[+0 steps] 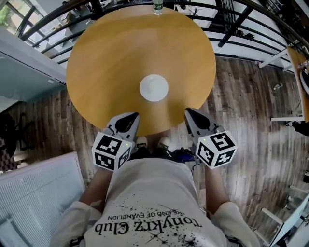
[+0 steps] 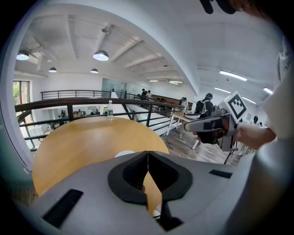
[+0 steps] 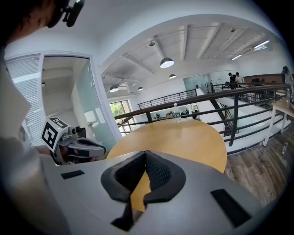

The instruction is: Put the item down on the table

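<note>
A flat white round item (image 1: 154,88) lies at the middle of the round wooden table (image 1: 106,67); its near edge shows as a white sliver (image 2: 123,154) just past the left jaws. My left gripper (image 1: 128,118) hovers over the table's near edge, shut, with nothing between its jaws (image 2: 148,154). My right gripper (image 1: 190,115) is level with it to the right, also shut and holding nothing (image 3: 145,154). Both sit well short of the white item. Each gripper appears in the other's view: the right gripper (image 2: 216,125) and the left gripper (image 3: 73,147).
A clear bottle (image 1: 158,6) stands at the table's far edge, also visible as the bottle (image 2: 110,110) and the bottle (image 3: 176,113). A black railing (image 1: 231,29) curves behind the table. Wooden floor (image 1: 251,96) lies to the right, a glass partition (image 1: 24,62) to the left.
</note>
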`<state>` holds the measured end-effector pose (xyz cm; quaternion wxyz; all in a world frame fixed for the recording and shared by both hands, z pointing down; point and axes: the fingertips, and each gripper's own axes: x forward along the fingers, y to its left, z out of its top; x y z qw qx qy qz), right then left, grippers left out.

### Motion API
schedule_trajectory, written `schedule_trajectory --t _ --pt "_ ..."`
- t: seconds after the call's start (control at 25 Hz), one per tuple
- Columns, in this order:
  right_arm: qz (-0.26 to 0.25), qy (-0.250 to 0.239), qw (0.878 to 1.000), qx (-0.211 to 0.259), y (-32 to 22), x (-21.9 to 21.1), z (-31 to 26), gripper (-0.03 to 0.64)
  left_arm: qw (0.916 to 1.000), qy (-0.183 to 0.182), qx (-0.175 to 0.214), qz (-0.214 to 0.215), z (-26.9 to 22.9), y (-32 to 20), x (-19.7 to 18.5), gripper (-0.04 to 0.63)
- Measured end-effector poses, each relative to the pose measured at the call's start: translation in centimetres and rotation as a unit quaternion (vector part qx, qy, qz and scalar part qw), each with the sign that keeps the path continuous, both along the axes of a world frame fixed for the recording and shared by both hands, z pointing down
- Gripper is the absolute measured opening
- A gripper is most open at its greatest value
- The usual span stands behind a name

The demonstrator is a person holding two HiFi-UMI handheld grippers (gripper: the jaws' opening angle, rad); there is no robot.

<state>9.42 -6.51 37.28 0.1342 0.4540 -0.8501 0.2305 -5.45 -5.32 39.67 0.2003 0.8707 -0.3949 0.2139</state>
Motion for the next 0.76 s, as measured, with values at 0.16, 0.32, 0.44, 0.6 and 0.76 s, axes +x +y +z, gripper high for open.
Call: schedule_trajectory --t 0.16,0.32,0.44,0.6,0.76 --pt "-0.007 -0.001 1.0 -0.001 -0.03 -0.49 0.02 0.025 1.0 -0.002 -0.004 -0.001 0.11 0.11 -0.26 0.025" --pt "-0.008 0.0 1.0 -0.003 -0.16 -0.42 0.04 0.025 1.0 -0.005 -0.006 0.0 0.06 0.08 -0.22 0.025" --pt "-0.009 0.001 1.0 -0.002 -0.18 -0.4 -0.03 0.025 1.0 -0.007 -0.006 0.001 0.01 0.0 -0.23 0.025" --pt "-0.01 0.003 1.0 -0.002 0.07 -0.34 -0.06 0.025 1.0 -0.009 -0.003 0.002 -0.12 0.12 -0.22 0.025" --pt "-0.009 0.004 1.0 -0.003 0.64 -0.11 -0.09 0.025 0.9999 -0.011 -0.004 0.005 -0.23 0.62 -0.02 0.025"
